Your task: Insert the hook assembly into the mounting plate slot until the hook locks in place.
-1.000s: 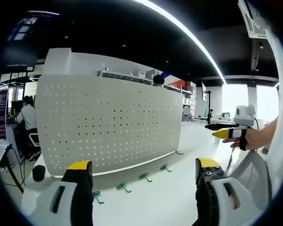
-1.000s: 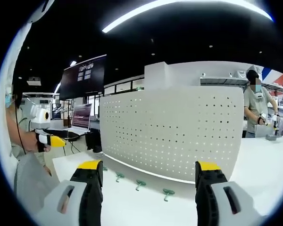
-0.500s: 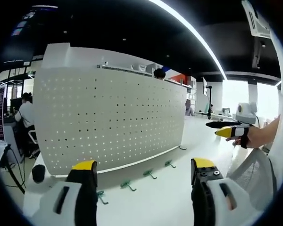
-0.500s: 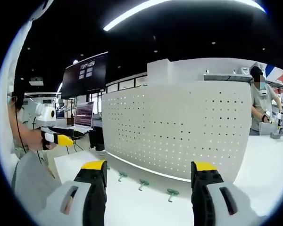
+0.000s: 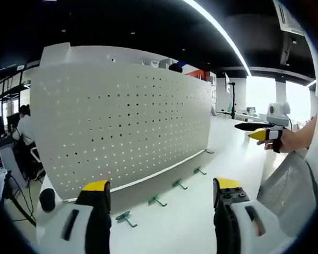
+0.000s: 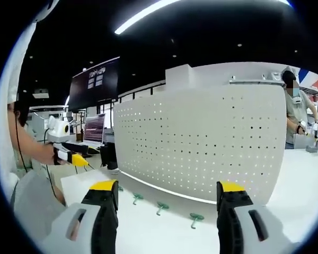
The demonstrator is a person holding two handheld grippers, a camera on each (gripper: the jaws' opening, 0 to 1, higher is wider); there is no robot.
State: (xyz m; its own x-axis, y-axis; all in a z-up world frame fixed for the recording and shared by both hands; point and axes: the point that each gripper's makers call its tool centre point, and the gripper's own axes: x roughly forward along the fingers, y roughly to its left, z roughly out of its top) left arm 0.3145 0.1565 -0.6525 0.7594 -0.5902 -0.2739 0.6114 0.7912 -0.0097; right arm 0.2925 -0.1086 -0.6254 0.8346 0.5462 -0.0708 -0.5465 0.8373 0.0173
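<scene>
On the white table [image 5: 201, 211], the perforated mounting plate [image 5: 122, 121] stands upright, and four green hook assemblies [image 5: 156, 200] lie in a row along its foot, near the plate but none seated in it. From the right gripper view the same plate [image 6: 201, 143] faces the camera with hooks [image 6: 195, 217] lying at its base.

Left gripper [image 5: 159, 193]: jaws spread apart, nothing between them, hovering above the table short of the hooks. Right gripper [image 6: 167, 193]: likewise released and empty, pointing at the plate. The right gripper also shows far right in the left gripper view [image 5: 257, 129], held in a hand [image 5: 289, 140]; the left gripper appears at left in the right gripper view [image 6: 74, 157].

Step in hand, as I judge it: approach, before any pick. No hook grasped yet, so the task is barely begun. Next move likely calls for lowering one gripper onto a hook, clamping on its stem, then lining its tip with a plate hole and pushing until it catches. The other gripper may need to steady the plate.

Around: a laptop [image 6: 93, 129] and a dark screen [image 6: 93, 84] far left, a seated person [image 5: 24, 132] behind the plate's left edge, another person [image 6: 297, 114] standing far right. Nothing lies between grippers and hooks. The hooks are small and flat on the table, so a clean grasp could be fiddly.
</scene>
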